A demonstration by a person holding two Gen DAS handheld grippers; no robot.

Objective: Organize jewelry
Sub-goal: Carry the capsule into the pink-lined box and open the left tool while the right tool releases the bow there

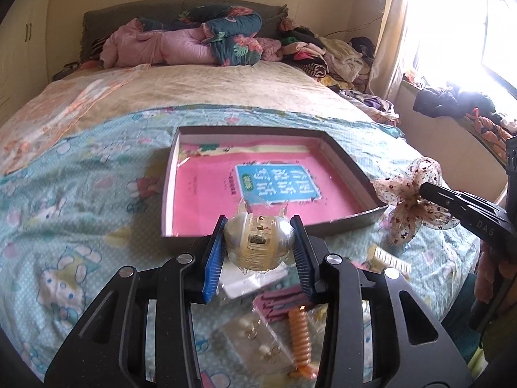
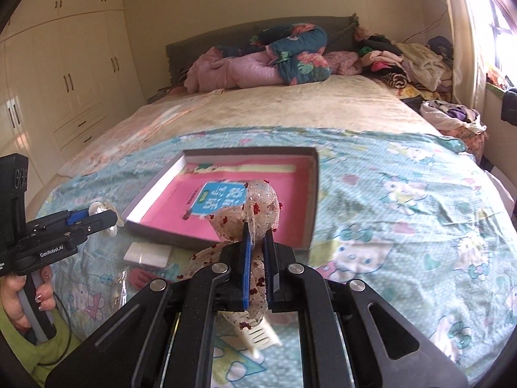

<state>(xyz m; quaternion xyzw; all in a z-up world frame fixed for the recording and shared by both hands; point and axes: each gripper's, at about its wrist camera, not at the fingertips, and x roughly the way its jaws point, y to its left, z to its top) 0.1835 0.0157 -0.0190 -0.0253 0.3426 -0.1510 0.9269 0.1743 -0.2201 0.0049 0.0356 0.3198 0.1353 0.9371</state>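
Note:
My left gripper (image 1: 260, 226) is shut on a clear, cream-coloured hair claw clip (image 1: 258, 242), held above the bed just short of the near wall of a shallow box (image 1: 352, 169) with a pink lining. My right gripper (image 2: 257, 242) is shut on a sheer bow hair clip with red specks (image 2: 258, 207), lifted over the box's (image 2: 315, 194) near right corner. The bow hair clip (image 1: 410, 200) also shows at the right of the left wrist view, pinched by the right gripper's fingers (image 1: 433, 190). The left gripper (image 2: 103, 218) shows at the left of the right wrist view.
Below the left gripper lie an orange spiral hair tie (image 1: 300, 333), a clear packet of earrings (image 1: 255, 339) and a white comb clip (image 1: 391, 258). A white card (image 2: 148, 253) lies by the box. A hand (image 2: 29, 294) grips the left handle. Quilts and clothes (image 2: 290, 58) pile at the bed's head.

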